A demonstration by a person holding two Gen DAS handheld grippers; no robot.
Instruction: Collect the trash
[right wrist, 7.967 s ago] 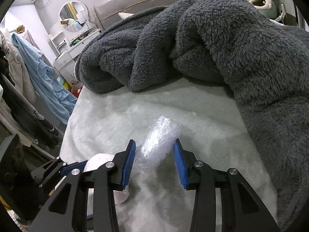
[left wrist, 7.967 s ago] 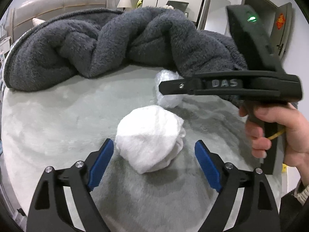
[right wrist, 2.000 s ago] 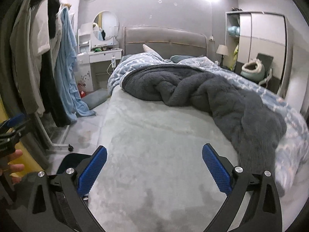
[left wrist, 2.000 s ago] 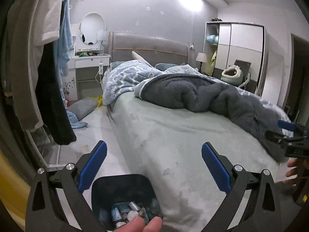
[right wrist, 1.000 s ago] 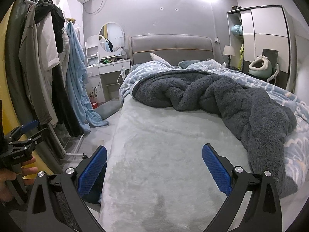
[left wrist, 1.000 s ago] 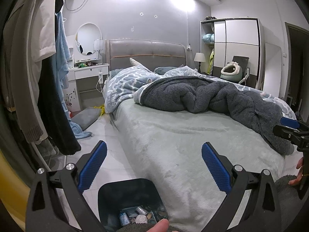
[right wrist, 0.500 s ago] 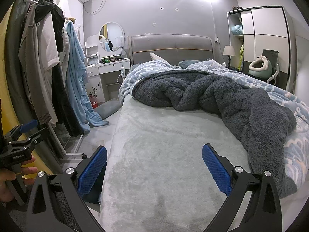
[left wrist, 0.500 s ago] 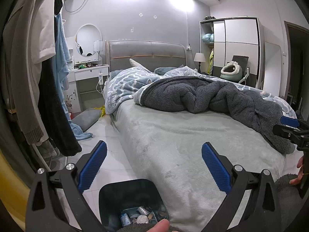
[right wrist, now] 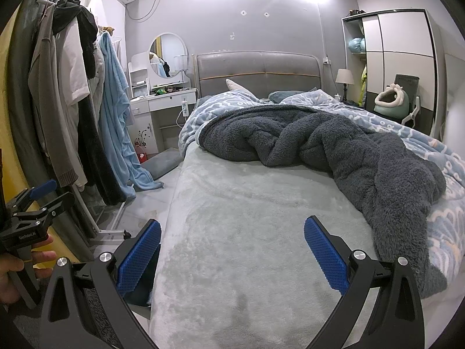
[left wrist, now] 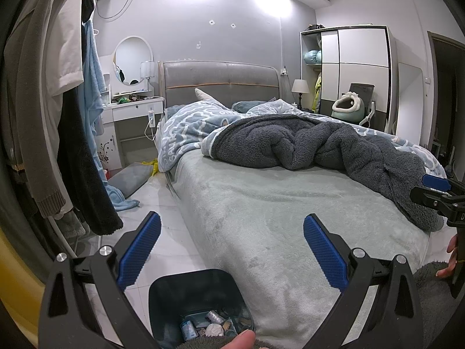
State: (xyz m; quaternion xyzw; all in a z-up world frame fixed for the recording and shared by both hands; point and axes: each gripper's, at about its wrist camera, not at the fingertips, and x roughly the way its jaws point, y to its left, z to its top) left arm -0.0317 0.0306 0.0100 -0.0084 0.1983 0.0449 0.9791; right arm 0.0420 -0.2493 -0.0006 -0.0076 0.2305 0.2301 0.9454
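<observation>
- Trash [left wrist: 213, 324] lies at the bottom of a dark blue bin [left wrist: 162, 296]: small cans, a crumpled white wad and some scraps, all inside its walls.
- The bin stands on the pale tiled floor [left wrist: 162, 226], just beside the near left corner of the bed [left wrist: 261, 209], at the foot end.
- The left gripper [left wrist: 232, 247] hangs above the bin, its blue-padded fingers [left wrist: 139, 250] spread wide with nothing between them.
- A fingertip [left wrist: 242, 338] shows at the bottom edge of the left wrist view, in front of the bin's near rim.
- The right gripper [right wrist: 232, 250] is held over the foot end of the bed, its jaws also wide apart and empty.
- The bed's near part is a bare grey-green fleece sheet [right wrist: 247, 232].
- A dark grey fluffy blanket [right wrist: 334, 151] is bunched across the middle and trails down along the right edge of the bed.
- A blue patterned duvet [right wrist: 221, 104] lies beyond it, towards the padded headboard [right wrist: 258, 69].
- Clothes hang on a rack [right wrist: 69, 93] by the bed's left side.
</observation>
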